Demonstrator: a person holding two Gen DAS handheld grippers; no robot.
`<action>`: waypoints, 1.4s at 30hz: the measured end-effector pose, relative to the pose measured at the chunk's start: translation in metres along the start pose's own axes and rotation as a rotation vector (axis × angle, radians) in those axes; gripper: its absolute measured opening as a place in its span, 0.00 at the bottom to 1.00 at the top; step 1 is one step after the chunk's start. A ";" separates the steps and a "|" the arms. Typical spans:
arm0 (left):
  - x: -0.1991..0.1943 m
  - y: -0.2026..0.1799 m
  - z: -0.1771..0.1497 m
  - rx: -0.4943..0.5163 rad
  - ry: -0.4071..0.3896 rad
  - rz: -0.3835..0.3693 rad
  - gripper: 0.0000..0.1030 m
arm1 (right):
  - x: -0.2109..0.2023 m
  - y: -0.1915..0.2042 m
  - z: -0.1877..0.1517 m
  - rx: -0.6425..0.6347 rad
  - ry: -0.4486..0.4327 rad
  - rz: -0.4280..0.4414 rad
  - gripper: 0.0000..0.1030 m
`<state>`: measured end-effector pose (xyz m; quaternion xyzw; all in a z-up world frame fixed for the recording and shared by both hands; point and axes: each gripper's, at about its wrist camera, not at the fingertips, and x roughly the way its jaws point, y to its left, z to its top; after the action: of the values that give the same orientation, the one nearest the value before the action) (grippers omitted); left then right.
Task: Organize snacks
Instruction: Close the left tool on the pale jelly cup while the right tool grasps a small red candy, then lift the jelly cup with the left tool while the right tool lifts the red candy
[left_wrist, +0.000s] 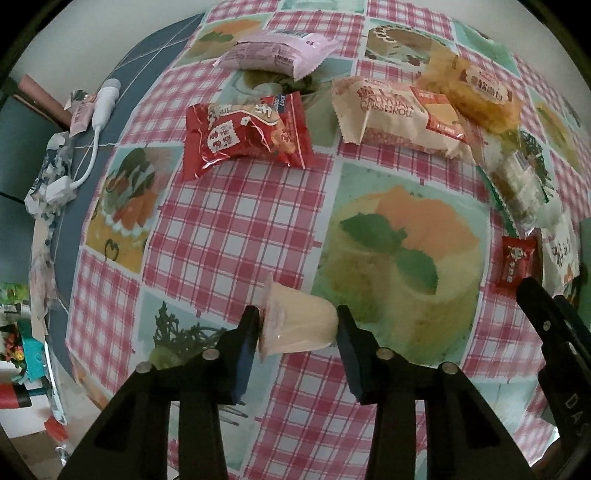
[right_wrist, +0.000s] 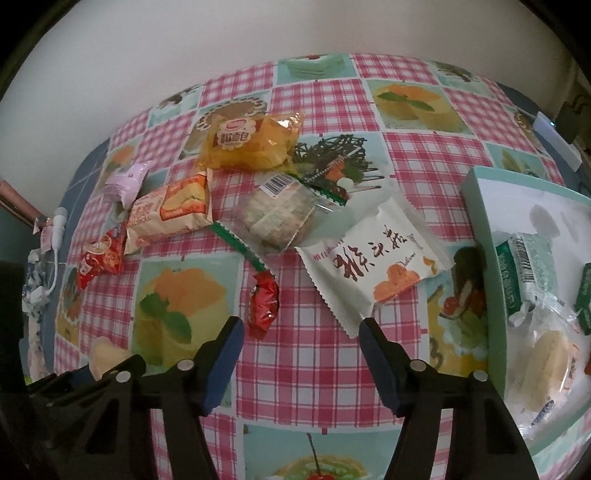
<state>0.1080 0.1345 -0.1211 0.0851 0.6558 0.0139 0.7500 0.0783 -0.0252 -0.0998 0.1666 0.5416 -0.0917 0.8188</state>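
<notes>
The left gripper (left_wrist: 297, 325) clamps a pale, translucent plastic jelly cup (left_wrist: 295, 325) lying sideways between its pads, likely for lifting; the right gripper (right_wrist: 301, 334) gapes above a small red foil candy (right_wrist: 263, 300).

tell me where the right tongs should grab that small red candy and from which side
Grip the small red candy across its plump middle, coming straight down from above. It lies flat on the checked tablecloth, long axis running away from the right tongs, with crinkled twisted ends that would likely slip. Bare cloth on both long sides leaves room for the pads; the white packet sits apart.
</notes>
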 end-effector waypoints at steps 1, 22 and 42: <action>0.000 0.001 0.003 -0.003 0.000 -0.001 0.42 | 0.000 0.000 0.000 -0.002 -0.003 0.004 0.66; 0.007 -0.008 0.055 -0.001 -0.026 -0.015 0.42 | 0.023 0.031 0.012 -0.090 0.000 0.004 0.32; 0.005 -0.009 0.045 0.000 -0.037 -0.013 0.42 | 0.027 0.052 -0.005 -0.242 0.013 -0.081 0.27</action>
<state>0.1519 0.1217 -0.1213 0.0811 0.6424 0.0076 0.7620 0.1015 0.0258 -0.1171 0.0453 0.5604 -0.0574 0.8250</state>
